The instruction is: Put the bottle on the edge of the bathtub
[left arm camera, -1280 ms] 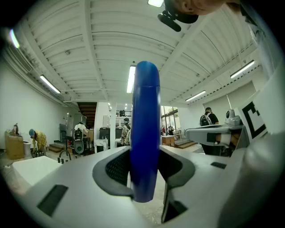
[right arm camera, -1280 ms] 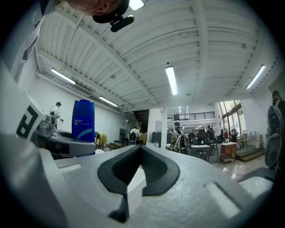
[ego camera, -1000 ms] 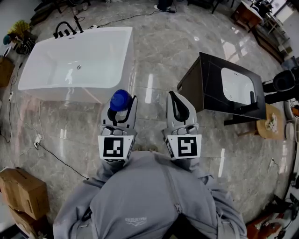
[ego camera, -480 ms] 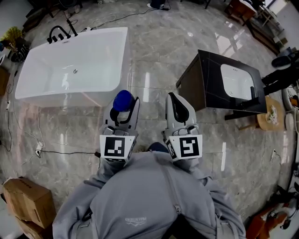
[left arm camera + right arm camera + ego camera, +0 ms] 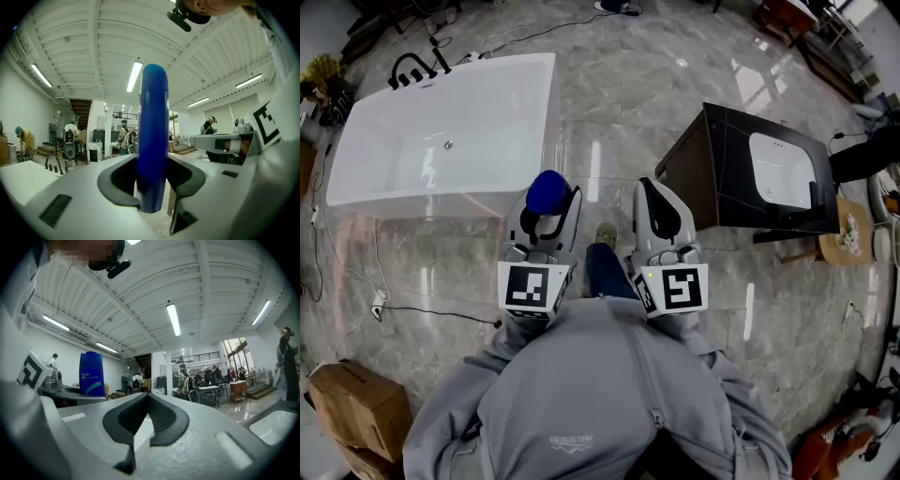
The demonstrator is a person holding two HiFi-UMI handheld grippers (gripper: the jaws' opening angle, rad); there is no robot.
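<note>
A blue bottle [image 5: 547, 190] stands upright in my left gripper [image 5: 546, 217], whose jaws are shut on its lower body. In the left gripper view the bottle [image 5: 152, 140] fills the gap between the dark pads [image 5: 117, 176]. The white bathtub [image 5: 551, 112] lies ahead and to the left, and its near edge [image 5: 441, 204] is a short way beyond the left gripper. My right gripper [image 5: 659, 214] is held level beside the left one, shut and with nothing in it. From the right gripper view the bottle [image 5: 92, 373] shows at the left, and the jaws [image 5: 147, 397] meet.
A black faucet [image 5: 417, 66] stands at the tub's far left corner. A black vanity with a white basin [image 5: 750, 173] stands to the right. Cables [image 5: 422, 309] trail over the marble floor at the left. A cardboard box [image 5: 347, 412] sits at lower left, a small wooden stool [image 5: 844, 239] at far right.
The person has stepped forward: a leg and shoe now show between the grippers. The tub has drifted slightly nearer. Both grippers keep the same pose, bottle still held.
</note>
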